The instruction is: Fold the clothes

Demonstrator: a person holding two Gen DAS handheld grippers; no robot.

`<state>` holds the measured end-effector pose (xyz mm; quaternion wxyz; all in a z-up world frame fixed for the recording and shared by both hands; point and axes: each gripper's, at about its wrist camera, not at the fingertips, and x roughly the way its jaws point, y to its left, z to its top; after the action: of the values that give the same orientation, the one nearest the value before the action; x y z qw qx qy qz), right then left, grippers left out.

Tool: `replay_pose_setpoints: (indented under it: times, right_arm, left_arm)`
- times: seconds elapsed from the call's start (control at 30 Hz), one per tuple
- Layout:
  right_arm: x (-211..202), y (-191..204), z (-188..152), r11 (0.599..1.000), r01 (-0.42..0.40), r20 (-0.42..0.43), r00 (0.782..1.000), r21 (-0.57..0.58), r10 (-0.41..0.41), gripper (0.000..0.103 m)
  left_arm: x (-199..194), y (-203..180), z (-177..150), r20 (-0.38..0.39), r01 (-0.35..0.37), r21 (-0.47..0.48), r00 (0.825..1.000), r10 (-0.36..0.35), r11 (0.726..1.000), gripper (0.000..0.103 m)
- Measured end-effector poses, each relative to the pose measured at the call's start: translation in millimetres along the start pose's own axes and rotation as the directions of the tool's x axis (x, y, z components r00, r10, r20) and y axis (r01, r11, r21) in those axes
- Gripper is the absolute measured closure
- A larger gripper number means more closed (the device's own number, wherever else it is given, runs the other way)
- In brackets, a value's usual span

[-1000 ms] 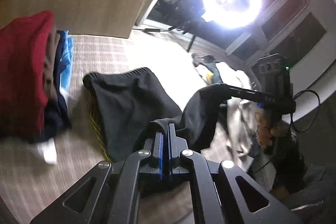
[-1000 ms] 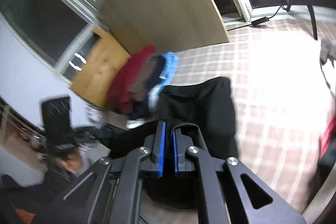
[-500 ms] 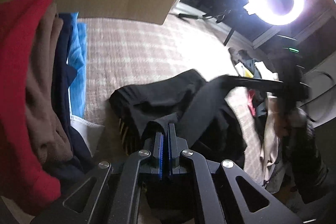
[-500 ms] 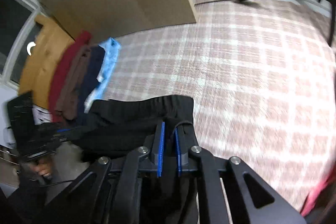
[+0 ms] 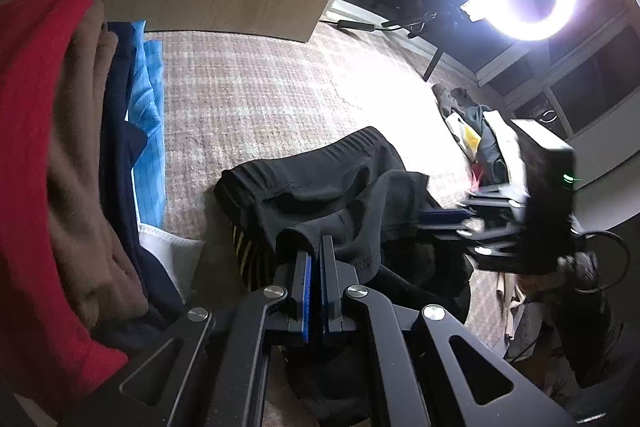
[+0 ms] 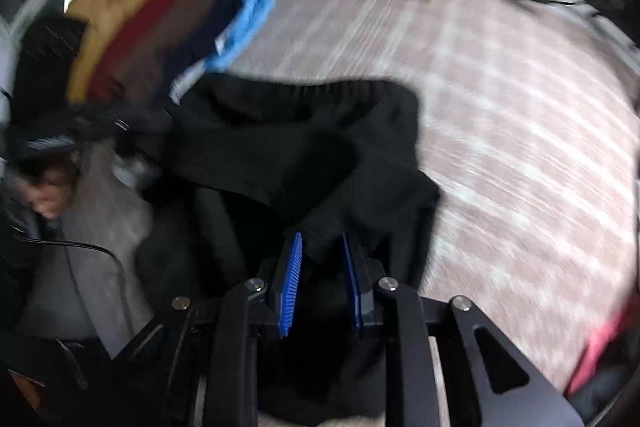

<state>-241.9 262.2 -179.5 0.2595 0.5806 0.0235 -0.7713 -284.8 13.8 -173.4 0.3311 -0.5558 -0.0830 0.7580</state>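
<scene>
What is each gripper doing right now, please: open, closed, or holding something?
Left gripper: closed, pinching an edge of the black garment.
Right gripper: open, pads apart, with black garment fabric lying loose between them.

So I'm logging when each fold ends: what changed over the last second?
The right gripper opened its jaws, loosening its hold on the black garment, which was carried toward the stack of folded clothes and lowered onto the checked cover. The left gripper stays shut on the fabric.
</scene>
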Motion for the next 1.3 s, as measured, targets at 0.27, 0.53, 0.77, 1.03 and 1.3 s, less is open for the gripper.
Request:
replay_pose_setpoints:
  times: [0.27,0.53,0.77,1.03,1.3]
  right_arm:
    - [-88.7,-6.9,-18.4,0.995,0.047,0.226,0.972,0.085,-0.065,0.079]
    - [-41.4,82.9,-122.0,0.985,0.073,0.018,0.997,-0.155,-0.071,0.061]
    - [-10.4,133.2,-122.6,0.893,0.145,0.034,0.989,-0.427,-0.144,0.056]
    - [-23.4,105.6,-104.5,0.927,0.101,0.033,0.995,-0.362,-0.096,0.099]
    - [-61.7,-31.3,-59.9,0.979,0.122,0.039,0.991,0.162,-0.130,0.094]
  left_arm:
    - [3.1,-0.1,3.0,-0.010,0.008,0.014,1.000,-0.008,1.000,0.101]
    - [6.3,0.5,1.6,-0.030,0.009,0.037,1.000,-0.008,0.999,0.101]
    - [5.5,-1.8,1.4,-0.041,0.000,0.057,0.999,0.002,0.998,0.100]
    - [-4.0,3.2,0.7,-0.030,0.015,0.037,0.999,-0.014,0.999,0.100]
    - [-0.3,6.7,4.3,-0.036,0.004,0.014,0.999,-0.003,1.000,0.100]
